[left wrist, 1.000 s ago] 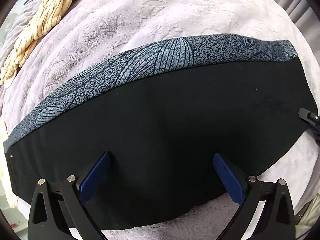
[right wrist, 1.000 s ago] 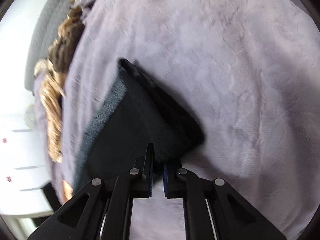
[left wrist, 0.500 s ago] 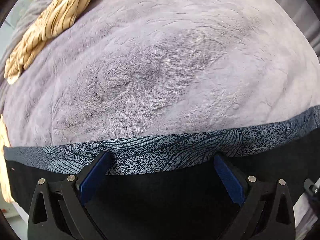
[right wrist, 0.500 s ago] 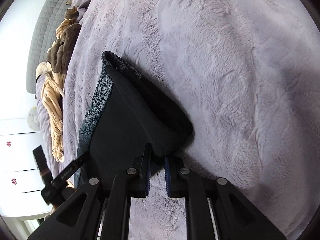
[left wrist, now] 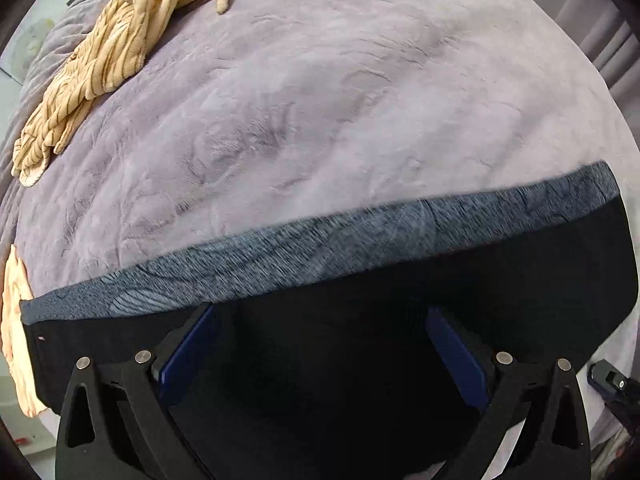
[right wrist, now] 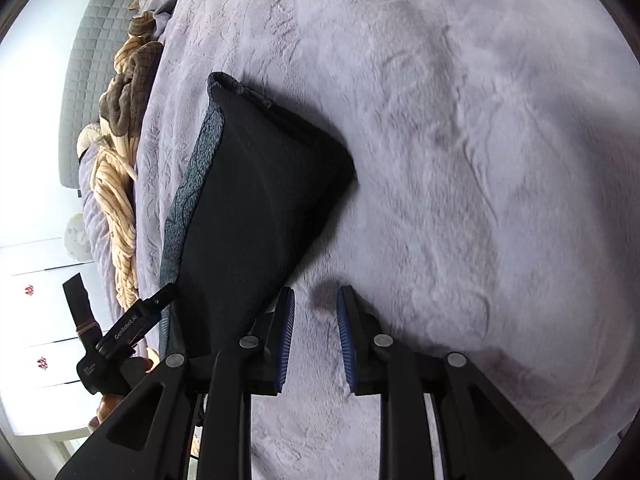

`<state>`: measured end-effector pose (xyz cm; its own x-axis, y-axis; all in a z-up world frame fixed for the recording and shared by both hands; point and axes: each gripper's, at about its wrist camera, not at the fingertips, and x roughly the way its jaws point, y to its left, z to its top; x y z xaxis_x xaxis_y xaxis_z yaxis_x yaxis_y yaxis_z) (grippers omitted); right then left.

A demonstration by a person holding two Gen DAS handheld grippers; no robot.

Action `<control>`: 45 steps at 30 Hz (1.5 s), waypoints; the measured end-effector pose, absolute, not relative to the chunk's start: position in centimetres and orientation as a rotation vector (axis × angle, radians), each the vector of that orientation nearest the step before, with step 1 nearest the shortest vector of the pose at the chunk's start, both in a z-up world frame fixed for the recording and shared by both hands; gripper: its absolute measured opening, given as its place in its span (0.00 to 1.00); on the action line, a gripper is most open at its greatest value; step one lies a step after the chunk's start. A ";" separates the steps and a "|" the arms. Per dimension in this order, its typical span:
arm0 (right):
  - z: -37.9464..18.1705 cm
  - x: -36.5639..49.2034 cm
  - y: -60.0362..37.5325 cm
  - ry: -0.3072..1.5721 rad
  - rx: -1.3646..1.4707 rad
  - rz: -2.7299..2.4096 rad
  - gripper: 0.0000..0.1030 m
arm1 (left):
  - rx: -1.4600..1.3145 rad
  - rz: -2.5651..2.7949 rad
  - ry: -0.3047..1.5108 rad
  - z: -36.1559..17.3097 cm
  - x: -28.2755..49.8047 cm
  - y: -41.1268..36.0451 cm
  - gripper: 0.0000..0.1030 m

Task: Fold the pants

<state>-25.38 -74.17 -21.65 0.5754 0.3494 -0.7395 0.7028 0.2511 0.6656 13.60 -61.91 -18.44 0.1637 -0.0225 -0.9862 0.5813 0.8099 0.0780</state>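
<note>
Lying folded on the lilac blanket (left wrist: 320, 112), the black pants (right wrist: 256, 208) are showing their patterned grey band (left wrist: 304, 256) toward open blanket. Left gripper (left wrist: 320, 344) is hovering over them, jaws wide apart. Right gripper (right wrist: 314, 336) is opening beside their edge, nothing between its pads. Striped tan clothes (left wrist: 100, 52) are sitting by the headboard (right wrist: 92, 52).

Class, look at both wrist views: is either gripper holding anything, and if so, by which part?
Nothing is held. The right gripper is opening over bare blanket, beside the pants. The left gripper hangs wide open above them.
</note>
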 end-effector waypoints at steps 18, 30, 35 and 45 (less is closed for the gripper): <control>-22.0 -24.2 -73.6 0.871 1.423 -0.220 0.33 | 0.476 -0.535 1.350 -20.7 6.0 -60.6 1.00; -24.1 -20.2 -74.4 0.748 1.443 -0.228 0.36 | 0.484 -0.527 1.322 -18.0 4.2 -60.0 1.00; -21.5 -18.9 -74.6 0.735 1.356 -0.195 0.15 | 0.392 -0.411 1.210 -15.2 8.1 -59.6 1.00; -16.2 -17.6 -72.7 0.685 1.211 -0.136 0.15 | 0.465 -0.389 1.270 -18.1 9.7 -59.9 1.00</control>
<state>-17.56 -72.75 -16.16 0.7933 0.2561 -0.5523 0.4471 0.3707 0.8140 9.69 -59.89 -18.09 0.2544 -0.0232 -0.9668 0.5221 0.8448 0.1171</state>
